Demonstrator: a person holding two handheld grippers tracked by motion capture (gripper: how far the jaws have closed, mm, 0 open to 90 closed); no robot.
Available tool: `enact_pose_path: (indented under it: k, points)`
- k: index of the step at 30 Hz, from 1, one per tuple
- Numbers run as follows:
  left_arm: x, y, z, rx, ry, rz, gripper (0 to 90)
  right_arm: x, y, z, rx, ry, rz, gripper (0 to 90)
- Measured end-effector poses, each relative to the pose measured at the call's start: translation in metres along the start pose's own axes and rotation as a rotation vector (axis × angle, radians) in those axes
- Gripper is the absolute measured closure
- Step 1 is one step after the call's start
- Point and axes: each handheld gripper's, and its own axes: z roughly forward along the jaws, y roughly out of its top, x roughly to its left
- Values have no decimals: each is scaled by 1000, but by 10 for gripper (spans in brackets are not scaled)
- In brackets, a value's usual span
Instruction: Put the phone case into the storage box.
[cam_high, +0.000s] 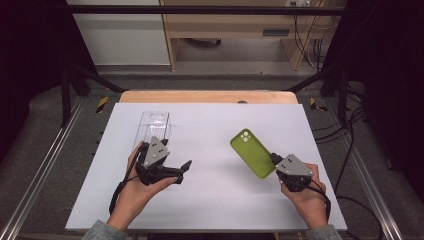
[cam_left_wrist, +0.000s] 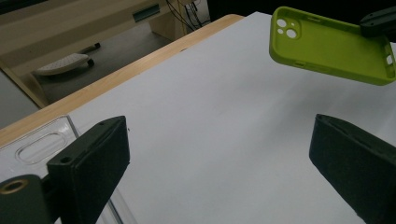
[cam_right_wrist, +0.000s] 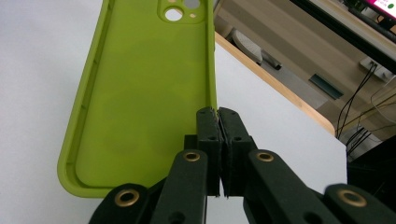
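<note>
Standing at the near edge of the desk (cam_high: 210, 210), one sees two forearms come in from the six o'clock side, each hand with a hand-held gripper. The left hand-held gripper (cam_high: 184, 171) is at about eight o'clock on the white sheet, and its jaws are spread wide with nothing between them; in the left gripper view only bare white surface lies between the two black jaws. The right hand-held gripper (cam_high: 274, 160) is at about four o'clock. Its jaws are pressed together on the thin side wall of the green phone case (cam_high: 252, 153), pinching it near the bottom corner. The right gripper view makes this clear: the wall of the case sits between the two pads. The case is tilted, with its open inner side up, and its camera cut-outs point toward eleven o'clock. In the left gripper view it seems lifted off the sheet. Farther away, at about ten o'clock, just behind the left hand, a clear plastic package (cam_high: 154, 127) lies flat on the sheet. Beyond the sheet the wooden edge (cam_high: 207, 96) of the desk shows at twelve o'clock.
</note>
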Motion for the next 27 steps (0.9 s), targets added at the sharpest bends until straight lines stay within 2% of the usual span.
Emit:
enact_pose_path:
  k: [15,22,27]
  points:
    - [-14,25,23,19,-24,48,72,9,2,-2,-12,-1,-37,885]
    - [-19,33,34,30,-28,60,71,11,1,-6,-20,-9,-39,885]
    - [-20,37,40,34,-44,53,72,12,1,-8,-23,-12,-43,885]
